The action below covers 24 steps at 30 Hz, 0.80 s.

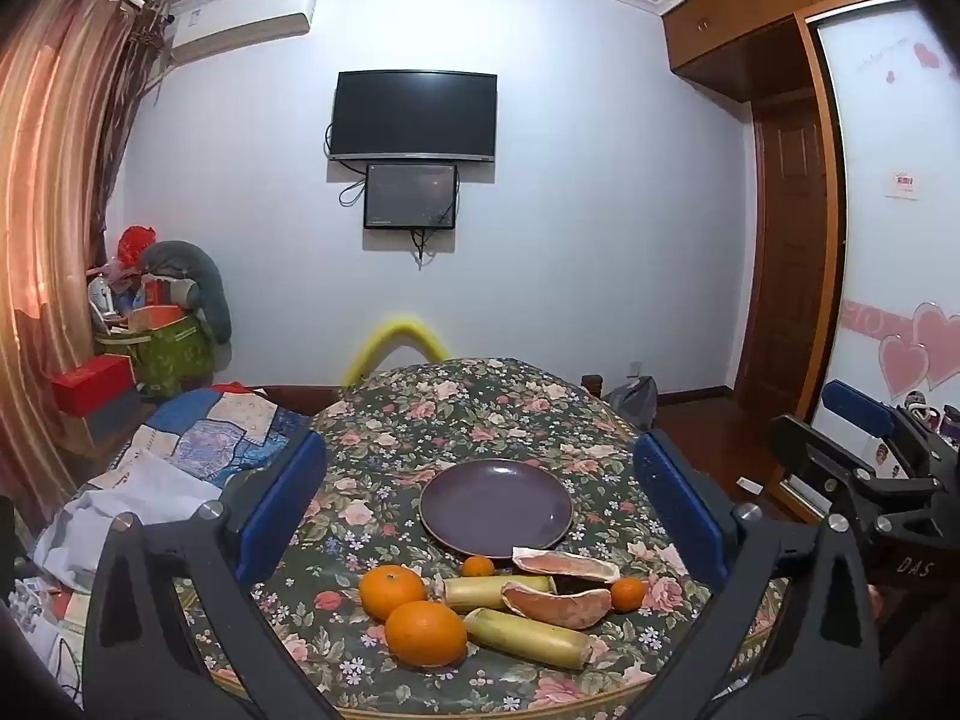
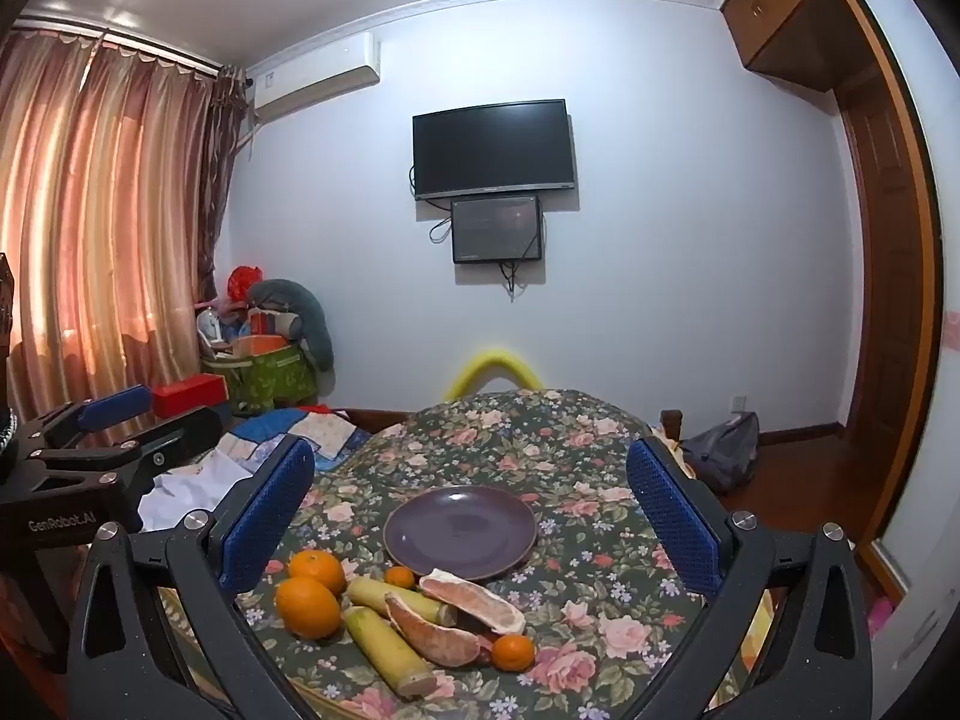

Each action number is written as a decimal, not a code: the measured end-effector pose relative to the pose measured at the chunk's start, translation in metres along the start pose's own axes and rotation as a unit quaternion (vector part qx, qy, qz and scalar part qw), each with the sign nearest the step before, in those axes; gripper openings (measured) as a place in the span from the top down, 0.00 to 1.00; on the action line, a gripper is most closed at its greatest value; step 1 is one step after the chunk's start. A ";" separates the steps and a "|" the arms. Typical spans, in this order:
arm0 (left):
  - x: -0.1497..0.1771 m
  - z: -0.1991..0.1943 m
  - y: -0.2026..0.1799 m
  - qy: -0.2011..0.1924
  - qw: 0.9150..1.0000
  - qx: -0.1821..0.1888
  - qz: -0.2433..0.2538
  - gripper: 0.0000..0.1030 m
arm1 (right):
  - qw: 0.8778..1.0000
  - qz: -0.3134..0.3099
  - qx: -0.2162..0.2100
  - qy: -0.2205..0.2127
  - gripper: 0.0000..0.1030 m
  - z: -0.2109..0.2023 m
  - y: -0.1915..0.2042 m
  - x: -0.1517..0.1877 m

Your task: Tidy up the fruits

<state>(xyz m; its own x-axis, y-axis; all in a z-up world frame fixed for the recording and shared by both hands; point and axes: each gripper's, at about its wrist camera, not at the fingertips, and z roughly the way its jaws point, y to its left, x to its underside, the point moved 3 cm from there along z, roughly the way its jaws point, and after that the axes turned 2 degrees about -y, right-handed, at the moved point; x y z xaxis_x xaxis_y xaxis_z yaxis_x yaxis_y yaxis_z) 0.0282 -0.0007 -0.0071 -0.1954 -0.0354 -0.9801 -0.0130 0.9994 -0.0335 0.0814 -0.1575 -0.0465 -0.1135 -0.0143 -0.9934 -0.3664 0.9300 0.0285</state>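
Fruit [image 1: 425,633] lay bunched before the empty plate [image 1: 495,507], low between the left gripper's [image 1: 480,516] wide, empty jaws, while from the right gripper [image 2: 471,534], likewise spread and empty, it sat left of centre, cane sticks [image 2: 390,648] pointing roughly toward the camera.

Pale wall, black TV [image 1: 414,115] (smaller screen below), pink curtains [image 2: 102,228] left, wooden wardrobe [image 1: 786,180] right
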 end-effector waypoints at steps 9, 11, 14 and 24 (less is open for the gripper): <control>-0.004 -0.001 -0.001 0.008 1.000 0.015 0.000 0.00 | 1.000 0.003 -0.003 0.007 0.00 0.000 -0.003 -0.006; -0.005 0.000 0.000 0.007 1.000 0.013 -0.001 0.00 | 1.000 0.001 -0.003 0.007 0.00 0.002 -0.002 -0.005; 0.000 0.002 -0.003 0.006 1.000 0.015 0.001 0.00 | 1.000 -0.001 -0.004 0.005 0.00 -0.001 -0.005 -0.004; 0.000 0.003 -0.003 0.008 1.000 0.013 0.001 0.00 | 1.000 -0.005 -0.002 0.005 0.00 -0.001 0.003 -0.002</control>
<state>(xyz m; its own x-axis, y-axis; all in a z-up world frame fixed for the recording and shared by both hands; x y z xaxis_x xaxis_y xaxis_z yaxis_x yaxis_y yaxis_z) 0.0312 -0.0038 -0.0072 -0.2119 -0.0325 -0.9768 0.0136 0.9993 -0.0362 0.0799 -0.1551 -0.0448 -0.1188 -0.0273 -0.9925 -0.3708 0.9285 0.0188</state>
